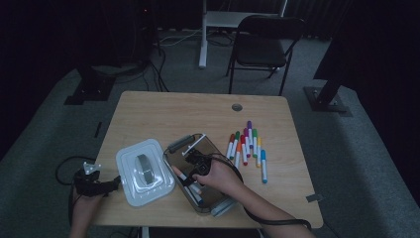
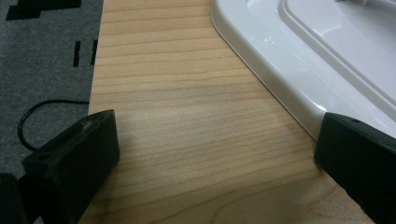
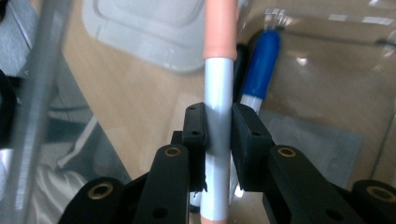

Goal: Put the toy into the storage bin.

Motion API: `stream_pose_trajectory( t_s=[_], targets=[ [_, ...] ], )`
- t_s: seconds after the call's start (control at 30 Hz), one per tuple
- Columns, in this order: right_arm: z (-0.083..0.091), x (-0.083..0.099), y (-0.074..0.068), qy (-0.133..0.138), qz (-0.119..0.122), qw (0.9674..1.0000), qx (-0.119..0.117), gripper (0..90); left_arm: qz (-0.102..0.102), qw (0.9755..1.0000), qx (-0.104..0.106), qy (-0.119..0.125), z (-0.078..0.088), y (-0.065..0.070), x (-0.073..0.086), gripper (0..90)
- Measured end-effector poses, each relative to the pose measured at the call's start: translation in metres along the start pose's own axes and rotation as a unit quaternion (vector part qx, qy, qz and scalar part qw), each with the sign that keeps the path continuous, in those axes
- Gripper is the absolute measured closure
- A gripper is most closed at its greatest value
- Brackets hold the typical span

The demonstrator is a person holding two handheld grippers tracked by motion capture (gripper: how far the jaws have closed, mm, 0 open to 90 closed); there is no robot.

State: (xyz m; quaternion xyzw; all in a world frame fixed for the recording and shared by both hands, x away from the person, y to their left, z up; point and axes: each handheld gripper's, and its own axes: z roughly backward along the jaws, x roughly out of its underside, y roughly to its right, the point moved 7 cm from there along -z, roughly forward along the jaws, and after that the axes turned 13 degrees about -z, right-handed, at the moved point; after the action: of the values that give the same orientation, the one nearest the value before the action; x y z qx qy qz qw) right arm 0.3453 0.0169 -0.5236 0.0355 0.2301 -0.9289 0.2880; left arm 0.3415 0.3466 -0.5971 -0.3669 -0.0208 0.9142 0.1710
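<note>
- Right gripper (image 3: 218, 133): jaws clenched on a pen (image 3: 218, 93) with a white barrel and a peach cap, gripped mid-barrel.
- Pen's long axis runs straight out along the jaws, cap end away from the hand.
- Pen is over the clear box (image 1: 198, 171), cap pointing toward the box's left wall; looks low inside, can't tell if it touches the floor.
- Blue-capped pen (image 3: 259, 70) already lies in the box, just right of the held one and roughly parallel.
- Likely next: let go so the pen drops beside the blue one along the box's length.
- Left gripper (image 2: 205, 154): jaws released, wide apart, nothing between them, resting on the bench (image 2: 187, 93) beside the white lid (image 2: 299, 60); one jaw's at the lid's edge.
- Loose pens (image 1: 247, 146) sit on the bench right of the box; right hand is nearer.
</note>
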Motion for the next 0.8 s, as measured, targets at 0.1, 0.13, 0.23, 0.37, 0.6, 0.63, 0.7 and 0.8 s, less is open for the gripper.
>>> stream_pose_trajectory(
  t_s=[0.1, 0.13, 0.23, 0.37, 0.6, 0.63, 0.7, 0.8],
  targets=[
    [-0.009, 0.003, -0.001, -0.021, 0.006, 0.9997, 0.008, 76.6, 0.0, 1.0, 0.0, 0.0, 0.0, 0.0, 0.0, 0.6],
    [-0.009, 0.003, -0.001, -0.021, 0.006, 0.9997, 0.008, 76.6, 0.0, 1.0, 0.0, 0.0, 0.0, 0.0, 0.0, 0.6],
    [-0.014, 0.004, -0.003, -0.032, 0.01, 0.9994, 0.003, 76.4, 0.0, 1.0, 0.0, 0.0, 0.0, 0.0, 0.0, 0.6],
    [-0.021, 0.006, -0.003, -0.049, 0.026, 0.9983, 0.018, 75.6, 0.0, 1.0, 0.0, 0.0, 0.0, 0.0, 0.0, 0.6],
    [-0.025, 0.007, 0.0, -0.051, 0.03, 0.9978, 0.029, 70.4, 0.0, 1.0, 0.0, 0.0, 0.0, 0.0, 0.0, 0.6],
    [-0.024, 0.006, 0.001, -0.048, 0.033, 0.9979, 0.031, 70.4, 0.0, 1.0, 0.0, 0.0, 0.0, 0.0, 0.0, 0.6],
    [-0.021, 0.005, 0.001, -0.04, 0.032, 0.9983, 0.028, 70.0, 0.0, 1.0, 0.0, 0.0, 0.0, 0.0, 0.0, 0.7],
    [-0.013, 0.004, 0.003, -0.023, 0.036, 0.9987, 0.029, 69.4, 0.0, 1.0, 0.0, 0.0, 0.0, 0.0, 0.0, 0.6]
  ],
)
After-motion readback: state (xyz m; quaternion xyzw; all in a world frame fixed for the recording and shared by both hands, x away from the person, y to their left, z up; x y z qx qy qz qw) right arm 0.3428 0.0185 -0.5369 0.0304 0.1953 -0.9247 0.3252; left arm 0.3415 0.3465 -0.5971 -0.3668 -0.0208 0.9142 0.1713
